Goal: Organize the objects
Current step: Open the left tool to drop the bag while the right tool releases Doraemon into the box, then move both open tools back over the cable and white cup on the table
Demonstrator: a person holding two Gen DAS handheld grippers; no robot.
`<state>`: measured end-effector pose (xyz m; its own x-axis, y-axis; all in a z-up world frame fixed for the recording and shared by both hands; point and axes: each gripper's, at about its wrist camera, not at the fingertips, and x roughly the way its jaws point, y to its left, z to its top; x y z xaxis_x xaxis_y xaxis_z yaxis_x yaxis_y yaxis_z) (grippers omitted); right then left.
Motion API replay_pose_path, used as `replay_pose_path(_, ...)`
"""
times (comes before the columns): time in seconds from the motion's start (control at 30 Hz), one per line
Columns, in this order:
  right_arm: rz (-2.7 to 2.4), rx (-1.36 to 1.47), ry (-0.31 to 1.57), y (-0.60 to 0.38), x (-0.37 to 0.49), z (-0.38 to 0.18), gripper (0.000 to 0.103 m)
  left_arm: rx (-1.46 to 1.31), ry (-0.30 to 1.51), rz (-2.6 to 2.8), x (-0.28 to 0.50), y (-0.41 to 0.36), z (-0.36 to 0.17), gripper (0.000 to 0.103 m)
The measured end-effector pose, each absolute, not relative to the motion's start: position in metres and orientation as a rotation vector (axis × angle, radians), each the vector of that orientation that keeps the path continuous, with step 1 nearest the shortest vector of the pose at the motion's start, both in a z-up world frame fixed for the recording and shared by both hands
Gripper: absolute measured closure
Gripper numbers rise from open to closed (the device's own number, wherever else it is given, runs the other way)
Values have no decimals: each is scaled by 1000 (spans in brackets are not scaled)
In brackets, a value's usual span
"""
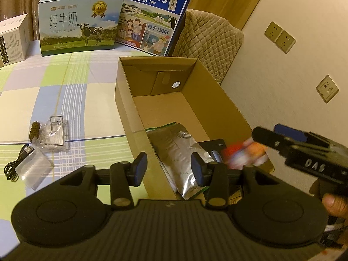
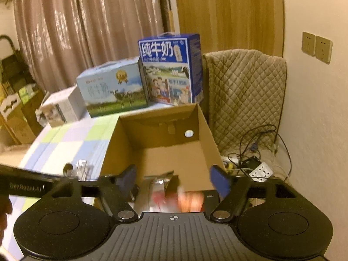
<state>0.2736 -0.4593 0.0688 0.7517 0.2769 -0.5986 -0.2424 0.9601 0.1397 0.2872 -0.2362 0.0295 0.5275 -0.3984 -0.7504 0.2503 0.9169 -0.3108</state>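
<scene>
An open cardboard box [image 1: 217,91] stands on the checked tablecloth; it also shows in the right wrist view [image 2: 208,130]. Inside lie a silver foil bag [image 1: 176,152], a black device [image 1: 214,145] and a blurred red and orange packet [image 1: 243,154], which also shows in the right wrist view [image 2: 184,200]. My left gripper [image 1: 168,169] is open and empty, straddling the box's near left wall. My right gripper [image 2: 174,180] is open above the box's near end, with the blurred packet below its fingers; whether it touches them I cannot tell.
On the cloth left of the box lie a clear bagged item [image 1: 54,133], a brown pinecone-like piece [image 1: 34,130], a small plastic bag [image 1: 35,170] and a black USB cable [image 1: 15,165]. Milk cartons [image 1: 80,21] stand behind. A quilted chair [image 2: 245,95] and power strip [image 2: 261,169] are right.
</scene>
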Motion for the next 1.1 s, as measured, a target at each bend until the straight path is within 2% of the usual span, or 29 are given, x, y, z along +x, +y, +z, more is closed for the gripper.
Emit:
replay_pose_path(0.4,264,50,660,-464,258,79,22,-151,940,-376,272,-224,29,55)
replay_pose_path(0.83,269,46,607,-449,205,121,22,-122,905,-363,221,-197,49,48)
replay_pose_path(0.9,280,45,602,-441,196,124,22,-107,895,-356,211,-192,54,42)
replay_pose_path(1.1,331,38,598,-409,174,129,21,-74,864,-335,182,-171,67,33)
